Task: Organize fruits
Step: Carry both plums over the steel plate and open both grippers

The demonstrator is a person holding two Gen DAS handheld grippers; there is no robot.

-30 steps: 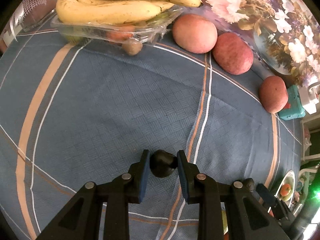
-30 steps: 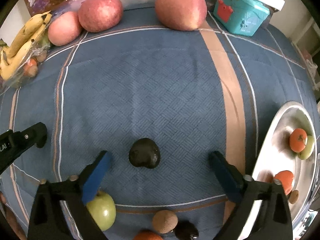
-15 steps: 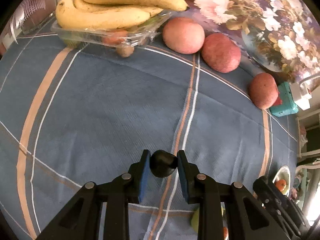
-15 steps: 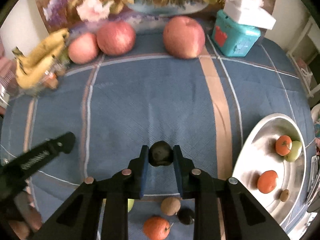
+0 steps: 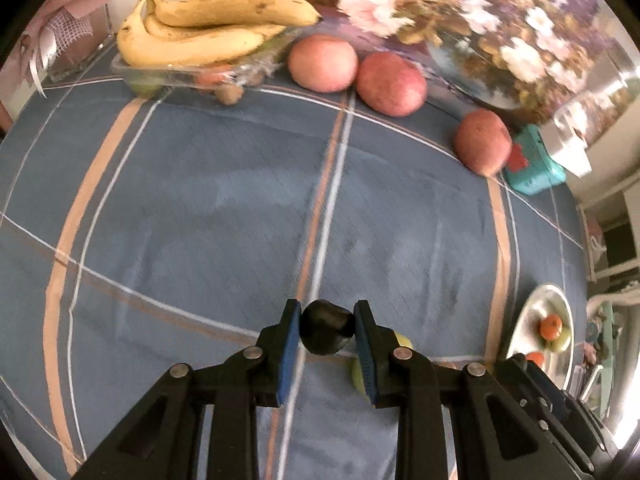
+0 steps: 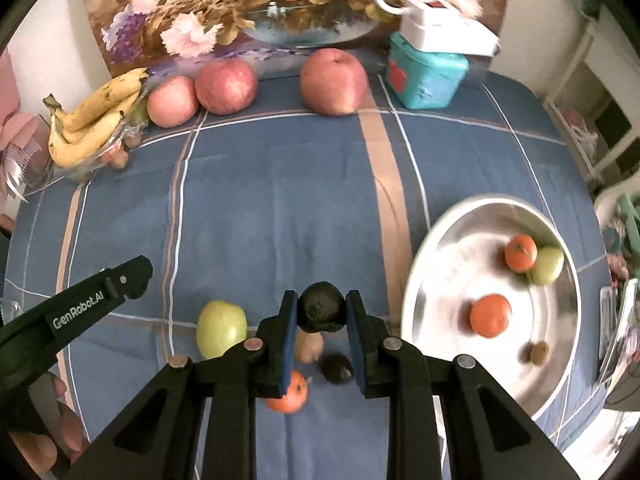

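Note:
My left gripper [image 5: 327, 331] is shut on a dark round fruit [image 5: 326, 332] and holds it above the blue checked tablecloth. My right gripper [image 6: 322, 314] is shut on another dark fruit [image 6: 322, 312], lifted above the cloth just left of the silver bowl [image 6: 448, 248]. The bowl holds two oranges [image 6: 490, 316], a green fruit [image 6: 548, 266] and a small brown fruit [image 6: 536, 354]. Below my right gripper lie a green apple [image 6: 221, 328], an orange [image 6: 290, 394], a brown kiwi [image 6: 310, 346] and a dark fruit [image 6: 337, 368].
Bananas [image 5: 200, 30] in a clear tray [image 5: 192, 76] and three red apples [image 5: 322, 64] line the far edge by a floral picture [image 6: 248, 4]. A teal box [image 6: 426, 74] with a white device stands at the back right. The bowl also shows in the left wrist view [image 5: 524, 320].
The right gripper closed on the dark fruit, lifted it and moved toward the bowl. The left gripper rose and pulled back with its dark fruit held.

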